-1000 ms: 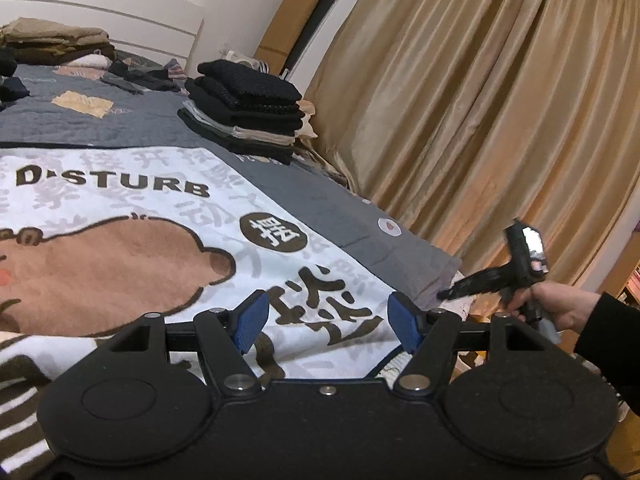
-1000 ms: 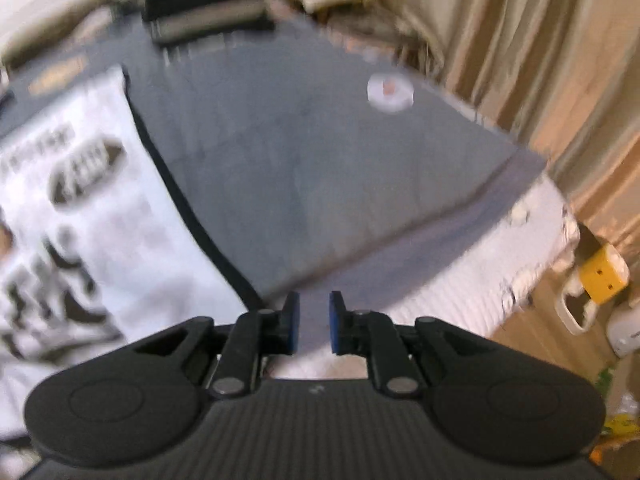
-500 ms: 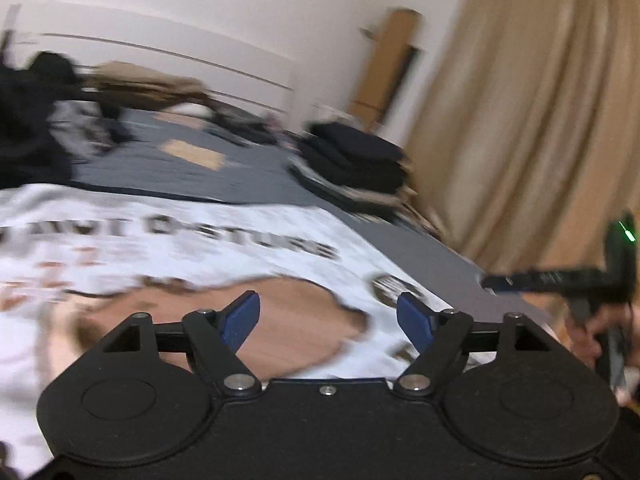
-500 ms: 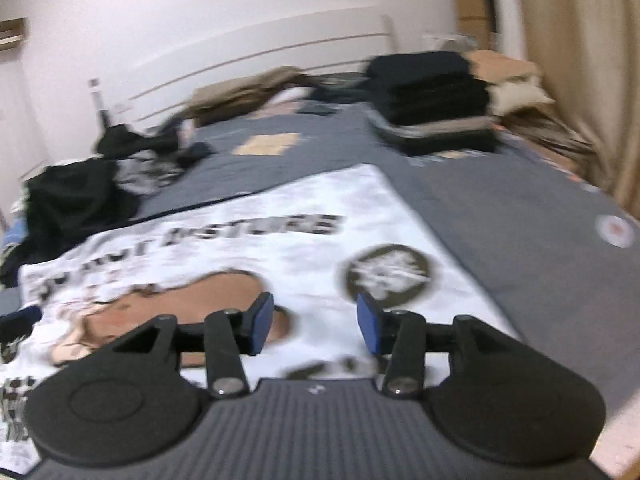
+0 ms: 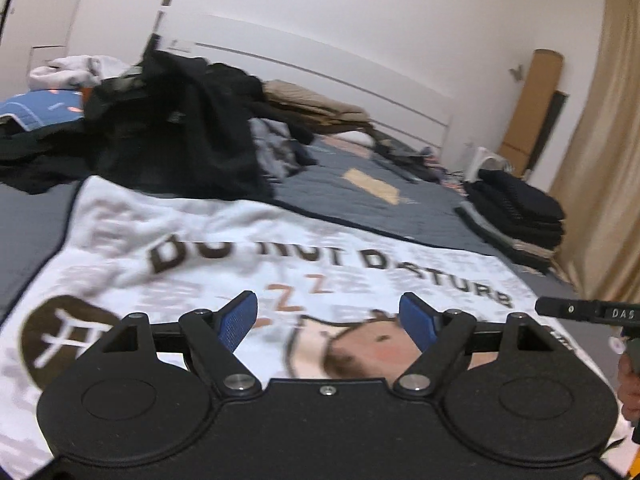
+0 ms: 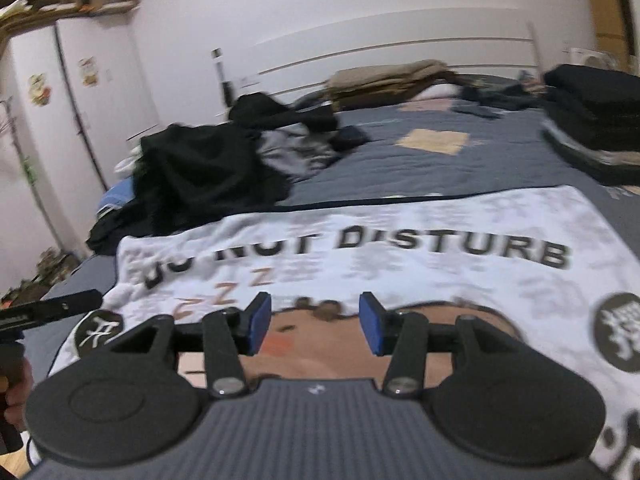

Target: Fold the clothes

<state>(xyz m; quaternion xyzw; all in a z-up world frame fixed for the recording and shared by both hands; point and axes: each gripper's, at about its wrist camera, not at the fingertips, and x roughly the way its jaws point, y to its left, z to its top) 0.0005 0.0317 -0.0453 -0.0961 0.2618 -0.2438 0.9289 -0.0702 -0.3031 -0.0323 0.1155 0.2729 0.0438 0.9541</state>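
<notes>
Left wrist view shows the left claw [image 5: 329, 322] with its blue pads [image 5: 238, 320] spread wide and nothing between them. It hangs over a white blanket [image 5: 132, 236] that lies flat on the bed [image 5: 352, 196], with big words and a brown animal printed on it. A heap of dark clothes [image 5: 180, 136] sits loose on the far side of the blanket, well apart from the claw. A neat stack [image 5: 516, 212] of folded dark clothes sits off to the right, near the curtain [image 5: 596, 152]. More folded tan things [image 5: 316, 104] rest by the headboard.

From the right wrist view, the right claw [image 6: 316, 324] is let go too, its pads about half apart and holding nothing. It floats above the same blanket. The dark heap lies ahead and to the left, far from the pads, and the folded stack is at the far right edge. Both views are blurred
</notes>
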